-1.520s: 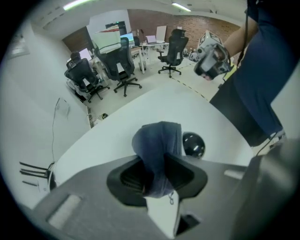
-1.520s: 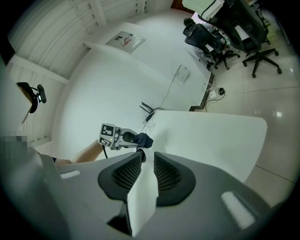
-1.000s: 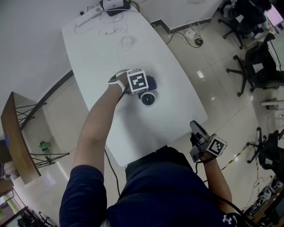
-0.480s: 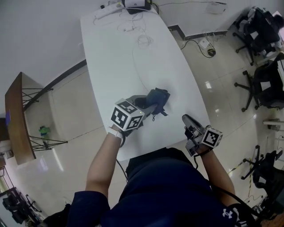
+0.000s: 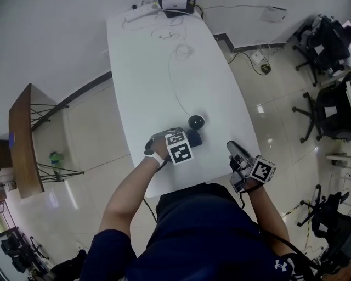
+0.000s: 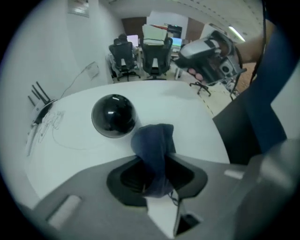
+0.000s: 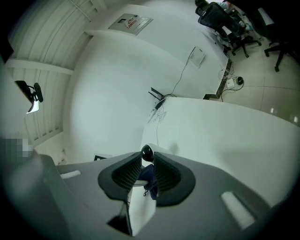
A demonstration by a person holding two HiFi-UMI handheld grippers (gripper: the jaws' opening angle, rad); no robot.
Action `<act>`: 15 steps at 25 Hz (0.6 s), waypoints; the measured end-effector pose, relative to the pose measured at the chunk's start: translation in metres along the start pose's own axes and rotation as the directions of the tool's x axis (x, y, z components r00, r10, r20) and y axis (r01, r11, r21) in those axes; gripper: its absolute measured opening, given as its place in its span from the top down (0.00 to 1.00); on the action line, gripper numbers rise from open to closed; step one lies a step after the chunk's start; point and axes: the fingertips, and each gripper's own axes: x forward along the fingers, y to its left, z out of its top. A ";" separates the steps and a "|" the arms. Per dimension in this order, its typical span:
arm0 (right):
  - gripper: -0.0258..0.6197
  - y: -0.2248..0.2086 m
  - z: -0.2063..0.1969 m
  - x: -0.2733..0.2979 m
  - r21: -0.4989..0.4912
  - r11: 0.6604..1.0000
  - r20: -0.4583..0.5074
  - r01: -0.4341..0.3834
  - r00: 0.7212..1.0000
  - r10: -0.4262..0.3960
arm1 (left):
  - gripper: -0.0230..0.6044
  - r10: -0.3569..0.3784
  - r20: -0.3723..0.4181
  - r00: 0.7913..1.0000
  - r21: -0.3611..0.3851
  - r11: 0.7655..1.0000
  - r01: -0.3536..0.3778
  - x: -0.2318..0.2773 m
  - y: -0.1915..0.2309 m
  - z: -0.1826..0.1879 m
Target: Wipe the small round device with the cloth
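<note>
The small round device (image 5: 196,122), a glossy black dome, sits on the white table (image 5: 148,71) near its front end. My left gripper (image 5: 189,140) is shut on a dark blue cloth (image 5: 194,137) just on the near side of the device. In the left gripper view the cloth (image 6: 152,145) bunches up between the jaws of the left gripper (image 6: 154,164), with the dome (image 6: 113,116) bare just beyond it. My right gripper (image 5: 237,155) hangs off the table's front right edge, jaws together and empty (image 7: 147,164).
A thin cable (image 5: 173,71) runs from the device to the far end, where a power strip (image 5: 141,11) and a white box (image 5: 175,5) lie. Office chairs (image 5: 329,110) stand on the floor at right, a wooden stand (image 5: 22,142) at left.
The left gripper has pulled the cloth back off the device toward me, so the dome now shows uncovered. The right gripper has stayed beside the table edge.
</note>
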 end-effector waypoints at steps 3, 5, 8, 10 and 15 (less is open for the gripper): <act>0.82 -0.009 0.005 -0.014 -0.003 0.999 0.037 0.044 0.998 -0.044 | 0.78 -0.062 -0.106 0.992 0.057 0.996 0.068 0.000 0.013 -0.019; 0.82 -0.016 0.008 -0.025 0.006 0.997 0.068 0.073 0.995 -0.073 | 0.78 -0.056 -0.169 0.984 0.109 0.991 0.075 -0.004 0.033 -0.028; 0.82 -0.026 0.007 -0.041 0.037 0.994 0.120 0.103 0.987 -0.107 | 0.78 0.057 -0.266 0.962 0.286 0.958 0.022 -0.013 0.073 -0.037; 0.82 -0.030 0.005 -0.051 0.057 0.991 0.152 0.119 0.980 -0.127 | 0.78 0.151 -0.292 0.944 0.437 0.900 -0.009 -0.017 0.097 -0.032; 0.82 -0.038 -0.002 -0.075 0.098 0.983 0.208 0.156 0.963 -0.173 | 0.78 0.471 -0.029 0.882 0.868 0.450 -0.211 -0.022 0.151 0.026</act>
